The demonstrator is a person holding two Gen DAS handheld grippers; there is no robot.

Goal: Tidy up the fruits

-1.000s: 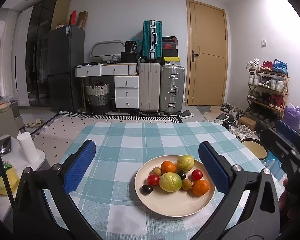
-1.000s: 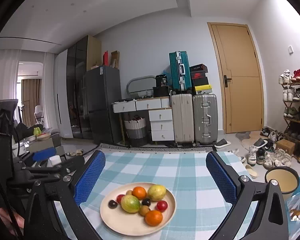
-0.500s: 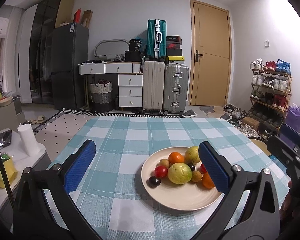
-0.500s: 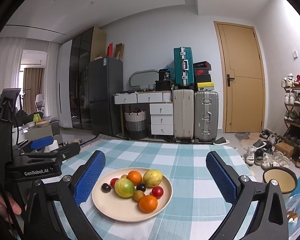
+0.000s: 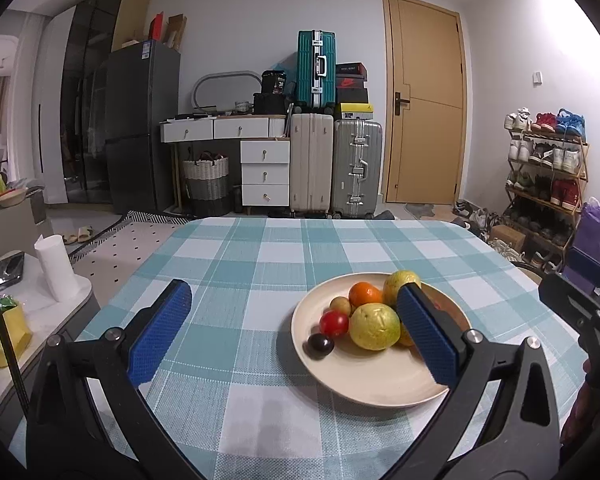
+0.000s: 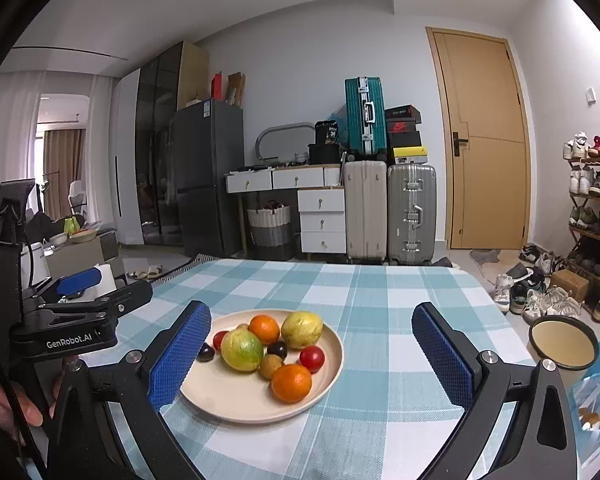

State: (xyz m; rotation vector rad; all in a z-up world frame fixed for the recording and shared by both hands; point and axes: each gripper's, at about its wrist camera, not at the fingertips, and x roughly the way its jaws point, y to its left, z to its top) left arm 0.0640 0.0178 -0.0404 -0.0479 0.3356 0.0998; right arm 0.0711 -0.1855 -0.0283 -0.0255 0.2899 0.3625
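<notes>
A cream plate (image 5: 364, 384) (image 6: 236, 400) of fruit sits on the blue checked tablecloth. It holds two yellow-green guavas (image 6: 242, 350), two oranges (image 6: 291, 377), two red tomatoes (image 6: 312, 358), dark plums (image 6: 205, 353) and small brown fruits (image 6: 270, 366). My left gripper (image 5: 292, 332) is open and empty above the cloth; its right finger (image 5: 426, 332) hides part of the plate. My right gripper (image 6: 310, 354) is open and empty, with the plate between its fingers. The left gripper shows in the right wrist view (image 6: 80, 308).
A dark-rimmed bowl (image 6: 562, 342) sits low beyond the table's right edge. A side table with a paper roll (image 5: 56, 270) stands to the left. Suitcases (image 5: 336, 168), drawers and a shoe rack (image 5: 544, 184) line the far walls.
Both grippers have moved left, so the plate has drifted right in the left wrist view and closer in the right wrist view. Both jaws stay open.
</notes>
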